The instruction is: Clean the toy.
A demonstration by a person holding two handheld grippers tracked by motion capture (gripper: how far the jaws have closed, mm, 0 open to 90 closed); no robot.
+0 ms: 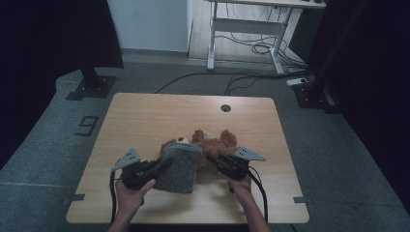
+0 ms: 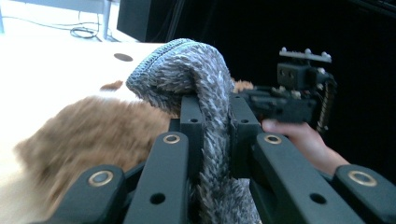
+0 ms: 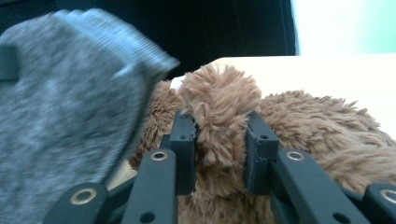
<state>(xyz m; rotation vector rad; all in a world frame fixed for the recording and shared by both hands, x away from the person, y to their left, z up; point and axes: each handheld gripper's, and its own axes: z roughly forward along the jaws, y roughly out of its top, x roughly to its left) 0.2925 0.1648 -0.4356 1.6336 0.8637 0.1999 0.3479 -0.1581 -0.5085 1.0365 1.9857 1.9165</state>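
Grey knitted cloth [image 2: 205,93] is pinched in the left hand-held gripper [image 1: 162,164] over the teddy bear [image 1: 212,145] on the counter [image 1: 145,116]; the right hand-held gripper [image 3: 219,140] clamps a furry limb. Pulling hard could slip the cloth free.

Wooden table [image 1: 145,116] sitting on grey carpet, w/ round cable hole [image 1: 226,108] showing near far edge. Floor marking "9" [image 1: 86,125] lying left of table. White desk frame [image 1: 246,24] standing in bkgd, cables [image 1: 251,48] trailing beneath it. Black stand base [image 1: 92,87] resting far left, another [image 1: 312,94] far right.
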